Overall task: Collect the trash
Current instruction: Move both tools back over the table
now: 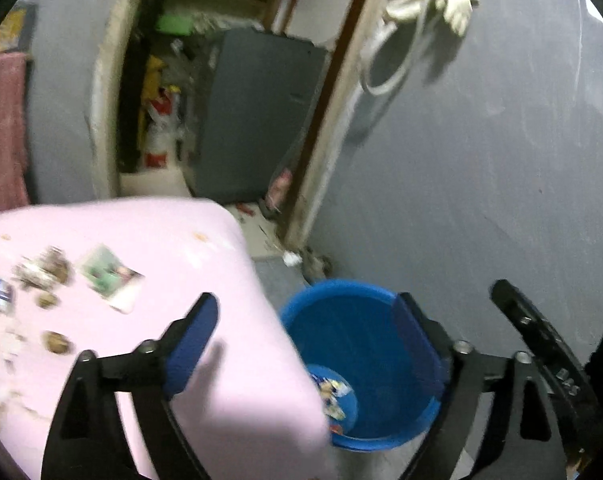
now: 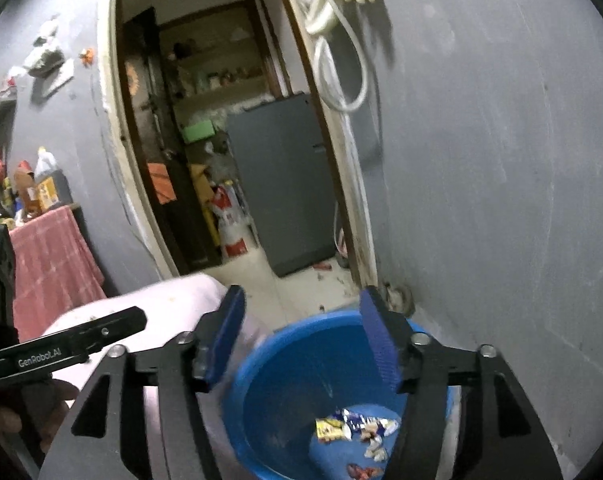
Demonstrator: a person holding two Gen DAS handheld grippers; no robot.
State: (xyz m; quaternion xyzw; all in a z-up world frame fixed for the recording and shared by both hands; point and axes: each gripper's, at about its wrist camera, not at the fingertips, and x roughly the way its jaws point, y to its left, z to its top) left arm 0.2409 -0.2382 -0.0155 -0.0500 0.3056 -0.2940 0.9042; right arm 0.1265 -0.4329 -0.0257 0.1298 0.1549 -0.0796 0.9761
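Note:
A blue bucket (image 1: 365,340) stands on the floor beside a pink-covered surface (image 1: 229,360). Wrappers (image 1: 333,394) lie at its bottom; they show clearer in the right wrist view (image 2: 353,428). More trash lies on the pink cover: a green-and-white wrapper (image 1: 109,276), crumpled scraps (image 1: 41,272) and brown bits (image 1: 55,342). My left gripper (image 1: 305,344) is open and empty, straddling the cover's corner and the bucket's rim. My right gripper (image 2: 301,340) is open and empty above the bucket (image 2: 285,380). The left gripper's body (image 2: 73,344) shows at the right wrist view's left.
A grey wall (image 1: 481,160) runs close on the right, with a white cord (image 2: 341,80) hanging near the door frame. An open doorway (image 2: 221,160) leads to a room with a grey cabinet (image 2: 281,184). A red-clothed table (image 2: 53,256) with bottles stands left.

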